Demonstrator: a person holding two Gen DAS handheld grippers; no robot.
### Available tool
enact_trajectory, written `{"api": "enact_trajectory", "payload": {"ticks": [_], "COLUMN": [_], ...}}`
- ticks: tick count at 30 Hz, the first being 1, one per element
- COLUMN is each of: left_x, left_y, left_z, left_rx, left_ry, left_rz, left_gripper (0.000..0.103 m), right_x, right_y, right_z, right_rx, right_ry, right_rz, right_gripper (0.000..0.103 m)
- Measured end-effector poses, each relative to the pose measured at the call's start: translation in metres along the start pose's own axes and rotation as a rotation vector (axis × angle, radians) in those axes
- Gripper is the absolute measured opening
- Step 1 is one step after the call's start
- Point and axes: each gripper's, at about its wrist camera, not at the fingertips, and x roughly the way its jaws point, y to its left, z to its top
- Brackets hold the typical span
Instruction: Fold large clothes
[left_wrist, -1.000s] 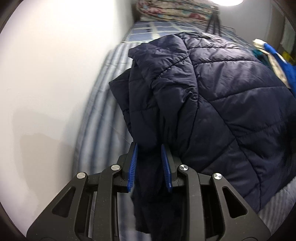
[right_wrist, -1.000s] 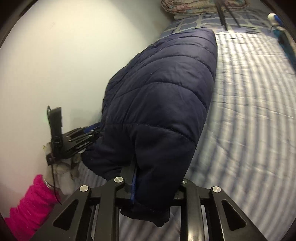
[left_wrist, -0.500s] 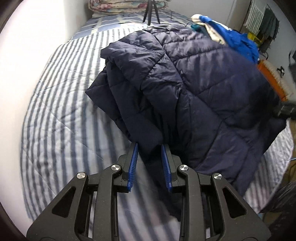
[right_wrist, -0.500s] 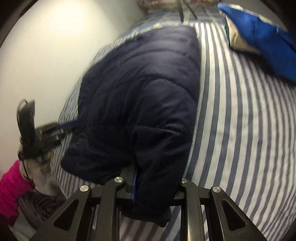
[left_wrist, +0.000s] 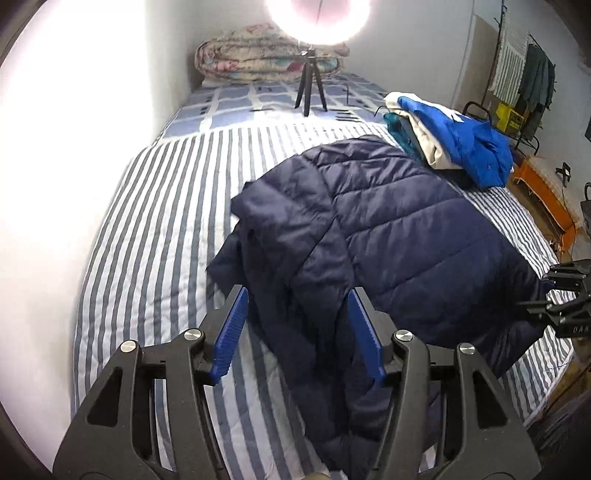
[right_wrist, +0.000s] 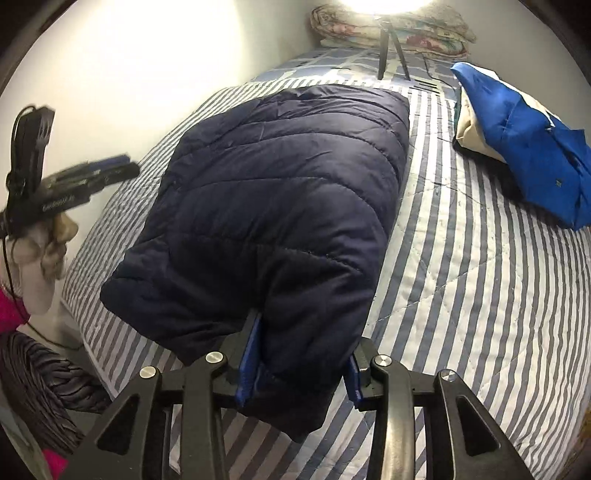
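Note:
A navy quilted puffer jacket (left_wrist: 388, 236) lies folded on the striped bed (left_wrist: 159, 229). My left gripper (left_wrist: 297, 328) is open, its blue pads on either side of a jacket fold at the near edge, apart from the cloth. In the right wrist view the jacket (right_wrist: 280, 192) lies flat. My right gripper (right_wrist: 301, 352) stands open around the jacket's near corner, which still lies between the jaws. The left gripper shows there at far left (right_wrist: 85, 177), off the jacket. The right gripper shows at the right edge of the left wrist view (left_wrist: 565, 295).
A pile of folded clothes with a blue garment on top (left_wrist: 454, 147) sits at the bed's right side, also in the right wrist view (right_wrist: 524, 147). A small tripod (left_wrist: 308, 85) and a rolled floral quilt (left_wrist: 258, 55) are at the head. A white wall runs along the left.
Both grippers lowered the jacket onto the bed and opened. The left gripper let go of the fold; the right one's jaws widened around the corner.

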Motion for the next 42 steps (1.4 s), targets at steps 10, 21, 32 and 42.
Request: {"api": "enact_trajectory", "payload": {"ticks": [10,21,32,42], "left_x": [0.022,0.038,0.074,0.101], "left_y": [-0.013,-0.008,-0.001,0.033], "left_z": [0.013,0.020,0.025,0.014], "left_rx": [0.012,0.008,0.018,-0.091], "left_ry": [-0.025,-0.021,0.013,0.115], "left_rz": [-0.021,-0.030,-0.016,-0.102], "left_gripper": [0.058,0.058,0.036,0.041], "right_x": [0.008,-0.043,0.024,0.024], "right_y": [-0.012,-0.041,-0.019,-0.025], "right_z": [-0.013,-0.007,0.015,0.019], "right_rx": [-0.013,0.051,0.004,-0.029], "right_ry": [0.076,-0.130,-0.144,-0.092], "right_rz": [0.054,-0.011,-0.044,-0.045], "right_gripper": [0.039,0.039,0.036,0.040]}}
